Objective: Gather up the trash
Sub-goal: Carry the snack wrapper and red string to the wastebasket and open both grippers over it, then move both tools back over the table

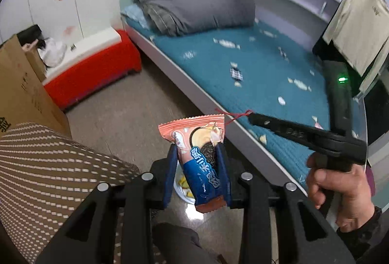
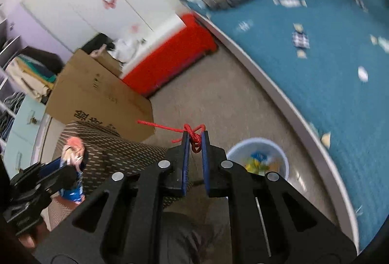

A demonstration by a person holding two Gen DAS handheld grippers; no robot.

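Note:
My left gripper (image 1: 197,149) is shut on a pink and blue cookie wrapper (image 1: 204,174), which stands upright between the blue pads. Right below it shows part of a pale blue waste bin (image 1: 182,188). In the right wrist view that bin (image 2: 233,154) sits on the floor just right of my right gripper (image 2: 195,135), with several scraps inside. The right gripper is shut on a knotted red string (image 2: 167,127), whose loose end trails left. The left wrist view shows the right gripper (image 1: 251,117) at the bed's edge with the string (image 1: 233,115) at its tip.
A bed with a teal cover (image 1: 255,69) carries several wrappers and paper scraps, plus a folded grey quilt (image 1: 194,6). A brown patterned cushion (image 1: 48,166), a cardboard box (image 2: 97,98) and a red bench (image 1: 97,69) stand on the left. A hand (image 1: 340,191) holds the right gripper.

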